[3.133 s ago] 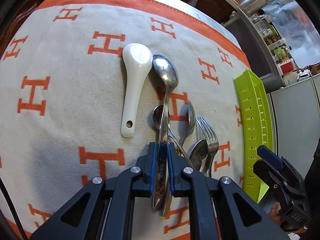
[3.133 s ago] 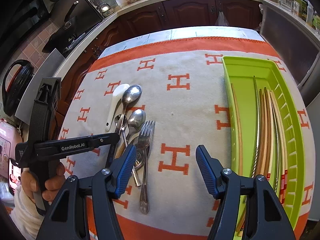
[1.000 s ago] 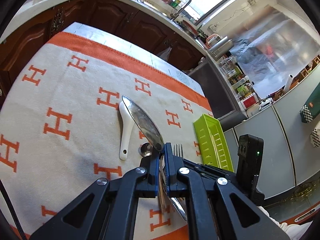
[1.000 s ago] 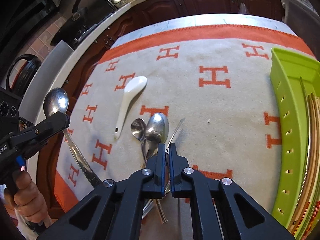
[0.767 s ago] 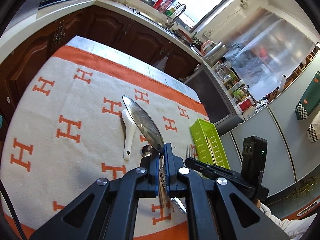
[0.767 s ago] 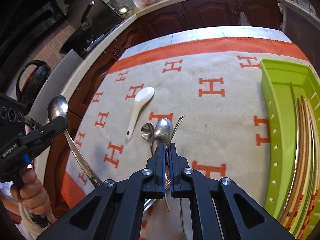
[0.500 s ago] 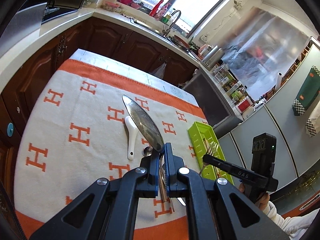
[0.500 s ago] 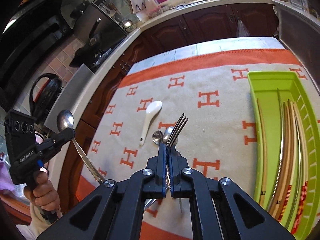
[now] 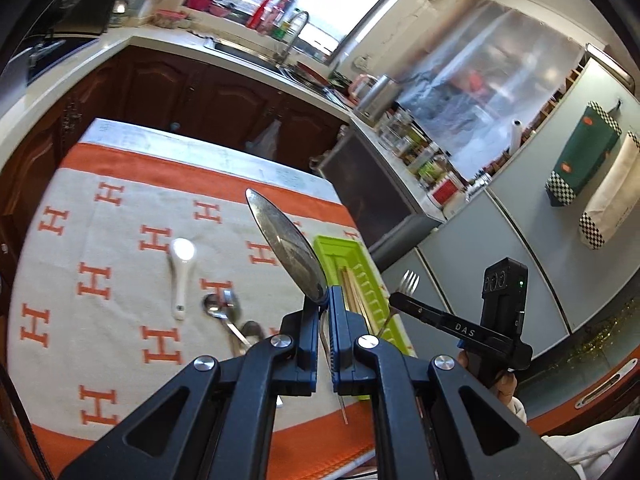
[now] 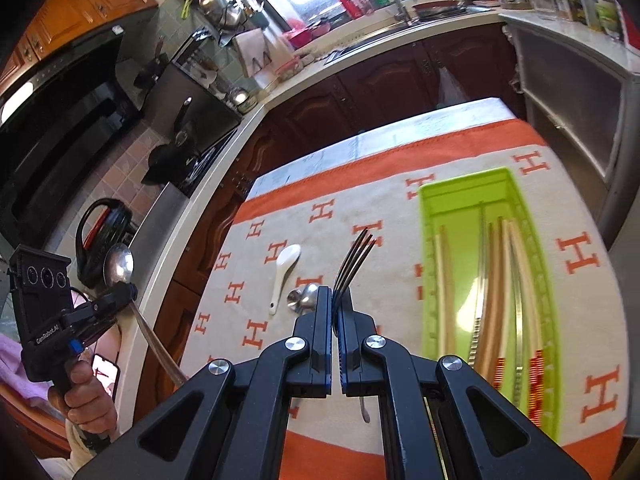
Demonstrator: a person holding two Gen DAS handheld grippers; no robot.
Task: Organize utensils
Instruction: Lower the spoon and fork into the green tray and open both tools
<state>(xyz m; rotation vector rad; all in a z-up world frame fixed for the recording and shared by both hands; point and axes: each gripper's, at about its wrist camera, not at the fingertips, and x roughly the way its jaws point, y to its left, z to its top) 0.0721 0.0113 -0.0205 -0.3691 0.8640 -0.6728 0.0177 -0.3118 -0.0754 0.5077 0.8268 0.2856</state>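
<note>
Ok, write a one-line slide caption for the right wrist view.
Right gripper lifts a fork above the patterned cloth, green tray of chopsticks alongside.

Showing polished, mirror-bright metal on the large spoon (image 9: pixel 286 246), dulled by faint smears. Gleaming likewise on the steel fork (image 10: pixel 354 266). Looking glossy, smooth and ceramic on the white soup spoon (image 9: pixel 181 270). Reading as woven, matt cloth, slightly fuzzy, on the orange-and-cream blanket (image 9: pixel 100 240) over the bench. Shining as smooth plastic on the lime-green tray (image 10: pixel 460 216). Appearing as pale wood and ribbed metal on the chopsticks (image 10: pixel 496 292). Wearing matt black plastic with bright screw heads on the left hand-held gripper (image 9: pixel 324 330) and right hand-held gripper (image 10: pixel 335 338).
</note>
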